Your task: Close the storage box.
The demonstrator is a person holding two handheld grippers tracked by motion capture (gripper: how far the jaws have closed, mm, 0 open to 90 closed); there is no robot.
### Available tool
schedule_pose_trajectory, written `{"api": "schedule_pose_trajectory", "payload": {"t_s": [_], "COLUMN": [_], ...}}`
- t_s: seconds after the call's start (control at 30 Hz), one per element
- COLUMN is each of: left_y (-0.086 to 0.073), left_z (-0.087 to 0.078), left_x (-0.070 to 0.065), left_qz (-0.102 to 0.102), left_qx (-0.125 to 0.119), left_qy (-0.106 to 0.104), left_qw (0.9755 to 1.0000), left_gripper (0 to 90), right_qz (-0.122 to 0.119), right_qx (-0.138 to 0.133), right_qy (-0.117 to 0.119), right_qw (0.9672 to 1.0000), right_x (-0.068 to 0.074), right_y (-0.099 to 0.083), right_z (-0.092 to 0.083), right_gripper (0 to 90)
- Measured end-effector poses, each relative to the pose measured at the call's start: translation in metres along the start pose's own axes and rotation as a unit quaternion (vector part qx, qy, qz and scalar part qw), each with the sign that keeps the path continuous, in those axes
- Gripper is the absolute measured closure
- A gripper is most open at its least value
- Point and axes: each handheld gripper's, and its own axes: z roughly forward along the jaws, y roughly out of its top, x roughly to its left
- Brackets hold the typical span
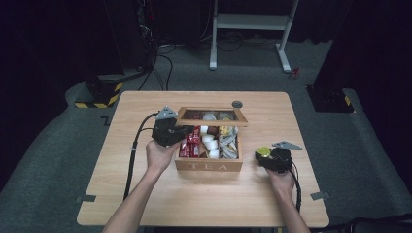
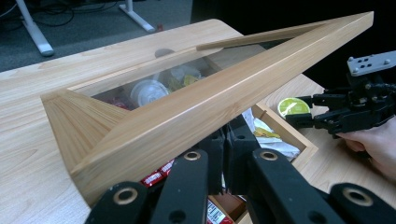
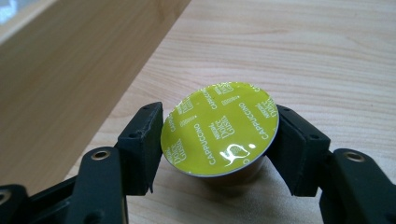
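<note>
A wooden box marked TEA (image 1: 209,166) stands mid-table with its glass-paned lid (image 1: 211,122) lifted. My left gripper (image 1: 184,130) reaches in from the box's left, and its jaws (image 2: 227,140) are shut on the lid's (image 2: 210,107) front rail, holding it raised. Red packets (image 1: 190,143), white capsules (image 1: 209,141) and sachets (image 1: 228,143) lie in the compartments. My right gripper (image 1: 263,155) hovers just right of the box, shut on a yellow-green cappuccino capsule (image 3: 219,128), which is upright with its foil top facing up (image 2: 293,106).
A small dark round object (image 1: 237,104) lies on the table (image 1: 145,194) behind the box. A white desk frame (image 1: 250,22) and a yellow-black striped base (image 1: 99,94) stand on the floor beyond the far edge.
</note>
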Motion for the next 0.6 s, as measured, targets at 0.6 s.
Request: {"api": "schedule_pose_trajectory", "payload": {"t_s": [0.6], "left_y": [-0.003], "left_z": [0.001], "left_x": [-0.001], "left_qz": [0.000], "left_qx": [0.005], "left_qy": [-0.004], "left_qw": [1.0000], "left_gripper": [88.8], "right_qz": [0.003], "right_qx": [-0.010], "right_qy": [0.015], "right_qw": [0.9998], "right_x": [-0.008], "right_y": [-0.005], "right_z": [-0.011], "right_gripper": [29.0]}}
